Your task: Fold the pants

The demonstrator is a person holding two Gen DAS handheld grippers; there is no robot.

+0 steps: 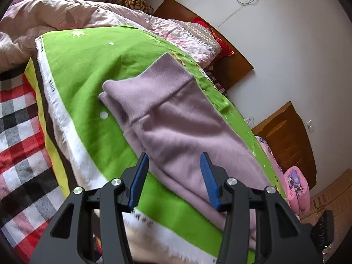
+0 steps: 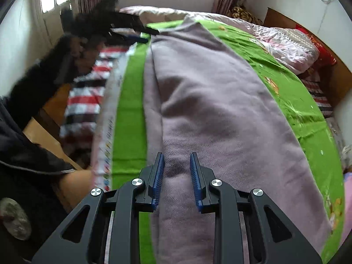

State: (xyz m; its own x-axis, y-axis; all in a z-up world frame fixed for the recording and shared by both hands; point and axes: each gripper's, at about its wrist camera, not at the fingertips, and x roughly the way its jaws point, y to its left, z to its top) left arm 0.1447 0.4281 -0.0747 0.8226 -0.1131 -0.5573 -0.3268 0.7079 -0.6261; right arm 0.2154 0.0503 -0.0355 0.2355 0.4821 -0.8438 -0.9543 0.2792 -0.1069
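The blue fingers (image 1: 140, 176) of the left gripper (image 1: 175, 179) stood partly open near the bottom of the frame, with nothing pinched between them. The right gripper (image 2: 177, 176) had a smaller gap and held nothing either. The purple pants (image 1: 176, 123) lay long and flat on the green sheet (image 1: 88, 70), filling the middle of both views. They looked soft, thick and floppy, so they would sag when lifted. The waistband, in the middle of the left view, seemed a good place to pinch. The lower end ran off the bottom edge. A dark blurred shape at upper left in the right view was probably the other gripper.
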